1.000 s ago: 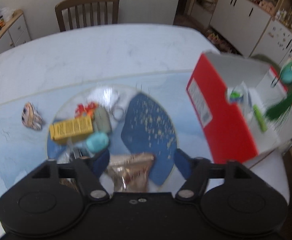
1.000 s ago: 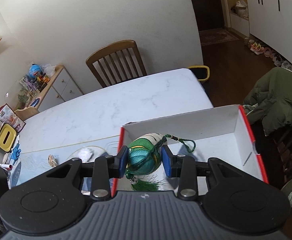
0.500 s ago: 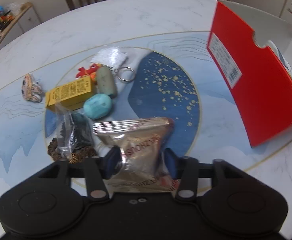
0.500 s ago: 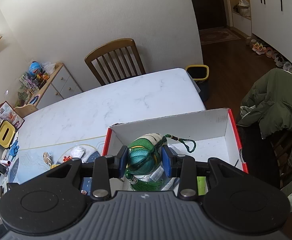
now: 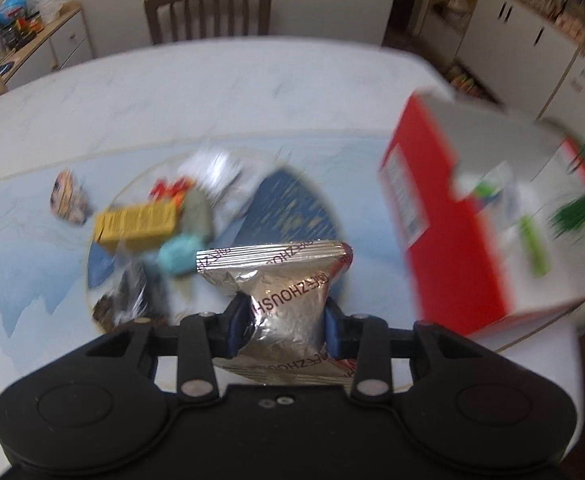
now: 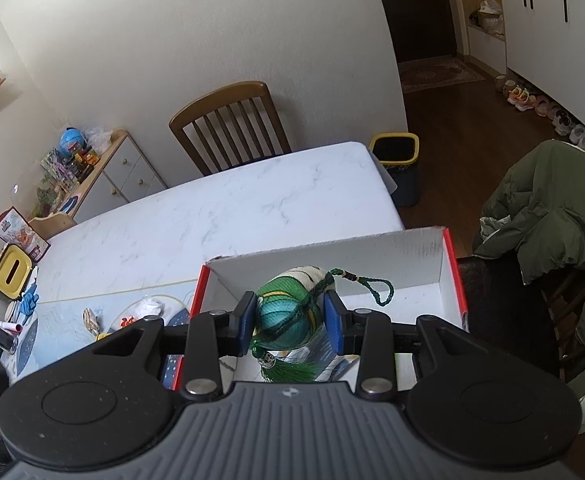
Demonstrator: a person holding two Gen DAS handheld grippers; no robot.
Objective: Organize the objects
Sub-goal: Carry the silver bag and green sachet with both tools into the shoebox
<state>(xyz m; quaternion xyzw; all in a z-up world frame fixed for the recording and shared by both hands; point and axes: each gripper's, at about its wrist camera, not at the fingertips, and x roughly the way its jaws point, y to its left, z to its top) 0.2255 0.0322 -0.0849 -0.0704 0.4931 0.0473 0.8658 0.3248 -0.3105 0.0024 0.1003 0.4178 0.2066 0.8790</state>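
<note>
Left gripper (image 5: 279,322) clenched on a silver foil snack packet (image 5: 282,304).
Right gripper (image 6: 289,322) grasps a green tasselled ball ornament (image 6: 286,312) above the red cardboard box (image 6: 450,276).

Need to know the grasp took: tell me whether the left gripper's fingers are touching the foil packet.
Touching. The left wrist view shows both blue fingers of the left gripper pressed into the foil packet, pinching it into a waist.

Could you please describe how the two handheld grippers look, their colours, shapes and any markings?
The left gripper has a smooth matte black body with two round discs, black linkage bars with silver rivets, and blue pads on its jaws. The right gripper has the same shape, but its centre is ribbed grey plastic with a small pale logo. No cables or sleeves are visible.
</note>
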